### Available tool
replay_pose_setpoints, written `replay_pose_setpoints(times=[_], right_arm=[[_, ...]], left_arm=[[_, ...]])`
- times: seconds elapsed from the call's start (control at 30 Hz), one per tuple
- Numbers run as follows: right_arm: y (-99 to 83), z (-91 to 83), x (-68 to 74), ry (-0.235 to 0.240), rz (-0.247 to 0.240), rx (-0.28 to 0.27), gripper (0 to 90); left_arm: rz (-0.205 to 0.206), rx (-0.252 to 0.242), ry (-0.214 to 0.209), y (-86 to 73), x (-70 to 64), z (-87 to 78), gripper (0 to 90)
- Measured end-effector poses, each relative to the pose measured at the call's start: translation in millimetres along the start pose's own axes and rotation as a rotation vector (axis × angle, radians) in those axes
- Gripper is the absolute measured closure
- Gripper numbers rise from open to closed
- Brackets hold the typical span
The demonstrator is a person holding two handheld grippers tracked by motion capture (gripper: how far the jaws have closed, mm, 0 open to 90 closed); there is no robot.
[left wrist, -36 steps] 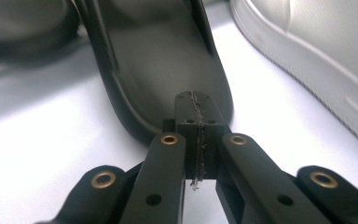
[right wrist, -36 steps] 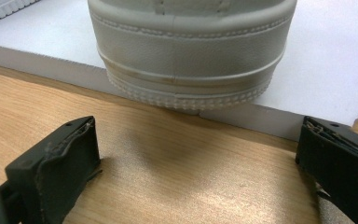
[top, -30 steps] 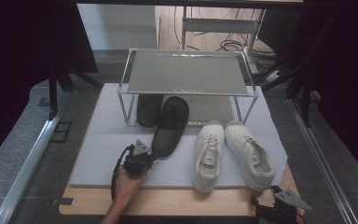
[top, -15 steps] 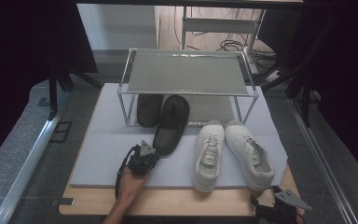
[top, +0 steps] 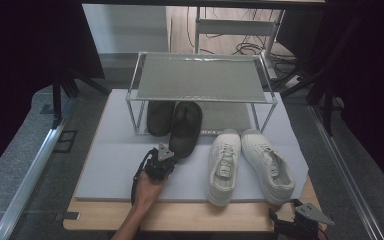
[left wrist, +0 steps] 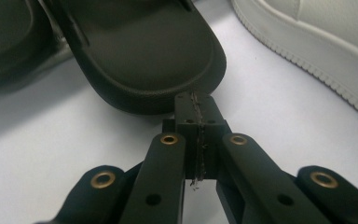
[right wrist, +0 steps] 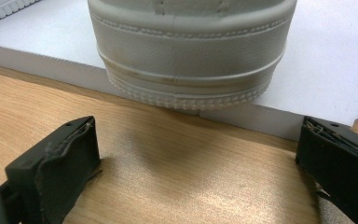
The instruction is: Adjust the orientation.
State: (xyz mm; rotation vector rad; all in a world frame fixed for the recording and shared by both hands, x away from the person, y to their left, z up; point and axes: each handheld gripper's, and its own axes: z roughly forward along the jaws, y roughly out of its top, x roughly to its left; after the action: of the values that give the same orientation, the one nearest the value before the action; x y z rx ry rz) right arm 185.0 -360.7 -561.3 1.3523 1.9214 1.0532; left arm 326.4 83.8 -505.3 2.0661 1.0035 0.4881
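Two dark slippers lie by the metal shoe rack (top: 200, 80): one slipper (top: 160, 116) under the rack, the other slipper (top: 185, 129) sticking out toward me. My left gripper (top: 167, 156) is shut with nothing in it, its tips touching or almost touching the heel rim of the nearer slipper (left wrist: 144, 56). Two white sneakers (top: 225, 165) (top: 269, 165) lie on the grey mat (top: 115, 160). My right gripper (top: 285, 217) stands open at the table's front right, just behind the heel of the right sneaker (right wrist: 186, 51), which overhangs the mat's edge.
The wooden table (top: 200, 217) shows as a strip in front of the mat. The rack has a grey top shelf and a lower level. A white sneaker's sole (left wrist: 317, 51) lies to the right of the slipper in the left gripper view. Dark stands and cables surround the table.
My left gripper has moved forward and to the right across the mat, up to the heel of the nearer slipper. The right gripper has stayed put.
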Motion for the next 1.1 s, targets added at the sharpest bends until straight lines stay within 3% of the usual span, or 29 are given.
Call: replay_pose_setpoints(times=[0.27,0.5,1.1], right_arm=[[0.0,0.0,0.0,0.0,0.0,0.0,0.0],[0.0,0.0,0.0,0.0,0.0,0.0,0.0],[0.0,-0.2,-0.2,0.003,-0.001,0.001,0.0]], left_arm=[[0.017,-0.012,0.002,8.3,-5.8,4.0,88.9],[0.048,0.003,0.041,14.6,-6.6,14.2,89.1],[-0.025,-0.008,0.066,31.2,15.1,41.0,89.4]])
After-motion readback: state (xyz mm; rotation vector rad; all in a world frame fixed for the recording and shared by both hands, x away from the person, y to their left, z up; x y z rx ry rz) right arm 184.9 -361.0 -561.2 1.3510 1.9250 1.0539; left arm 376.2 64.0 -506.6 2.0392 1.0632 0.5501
